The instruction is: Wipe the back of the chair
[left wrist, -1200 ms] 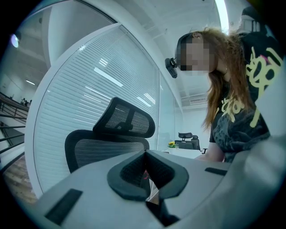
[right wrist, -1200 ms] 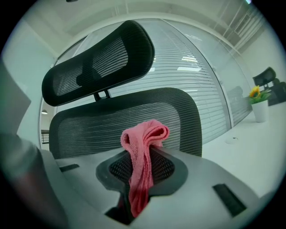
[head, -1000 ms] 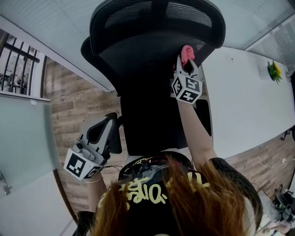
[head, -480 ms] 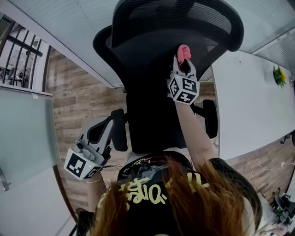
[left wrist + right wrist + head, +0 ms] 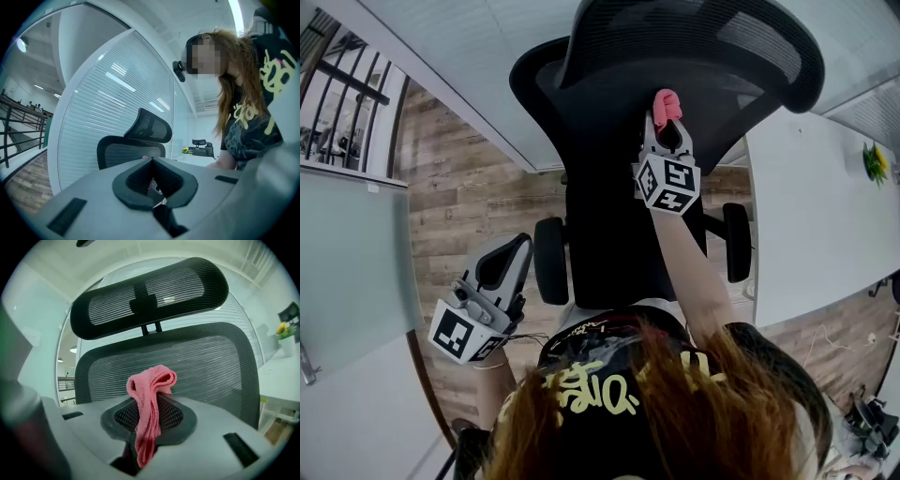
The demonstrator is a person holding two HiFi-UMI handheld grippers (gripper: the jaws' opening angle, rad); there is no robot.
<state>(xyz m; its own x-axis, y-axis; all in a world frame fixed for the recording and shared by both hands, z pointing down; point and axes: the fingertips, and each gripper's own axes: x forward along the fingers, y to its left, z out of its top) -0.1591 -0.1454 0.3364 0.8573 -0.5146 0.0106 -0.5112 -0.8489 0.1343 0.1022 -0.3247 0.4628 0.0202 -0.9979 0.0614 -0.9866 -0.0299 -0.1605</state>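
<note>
Black mesh office chair [image 5: 609, 197] stands ahead of both grippers, with its wide ribbed backrest [image 5: 206, 366] just beyond the right gripper's tips and its separate curved headrest [image 5: 150, 291] above them. The right gripper [image 5: 147, 416], held up on an outstretched bare forearm [image 5: 684, 272], is clamped on a folded pink knitted cloth [image 5: 149, 399]; the cloth's bunched top sits at the backrest mesh, contact unclear. The left gripper [image 5: 502, 267] hangs low, well back from the chair, with its jaws together on nothing.

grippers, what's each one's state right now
Left gripper: closed, holding nothing.
Right gripper: closed on a crumpled pink cloth.
</note>
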